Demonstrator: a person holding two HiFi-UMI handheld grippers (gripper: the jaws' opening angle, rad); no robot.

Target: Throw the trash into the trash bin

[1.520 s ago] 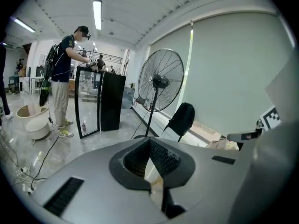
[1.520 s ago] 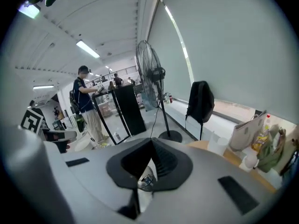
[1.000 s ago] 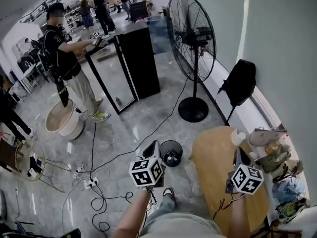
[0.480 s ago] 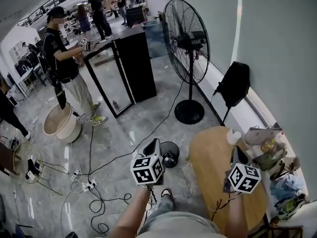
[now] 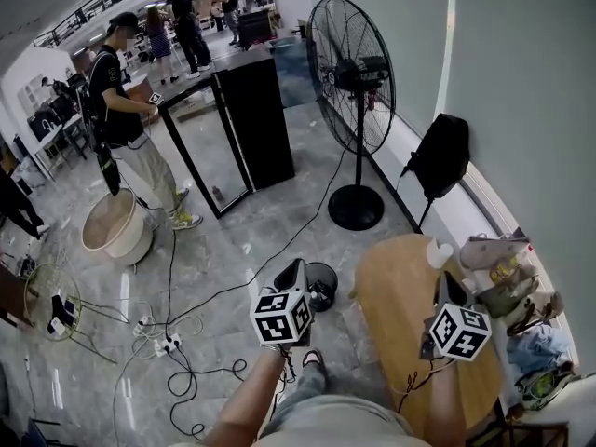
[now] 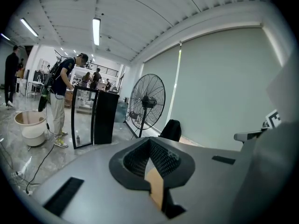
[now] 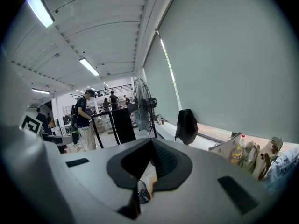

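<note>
Two grippers are held low and side by side in the head view, both aimed forward and slightly downward. The left gripper (image 5: 292,274) is seen with its jaws brought together at the tip, and nothing is caught between them. It is held over the floor, and the small black trash bin (image 5: 323,287) shows just past its tip. The bin is stood on the grey floor beside the left edge of the round wooden table (image 5: 396,291). The right gripper (image 5: 444,290) is likewise closed and empty, and is held above the table. The trash (image 5: 507,282), a heap of bags, wrappers and a bottle, is piled along the table's right edge by the wall, apart from both grippers. A white item (image 5: 438,252), too small to be identified, is set near the heap. A standing fan (image 5: 354,73) and a black backpack (image 5: 445,155) are seen beyond.
</note>
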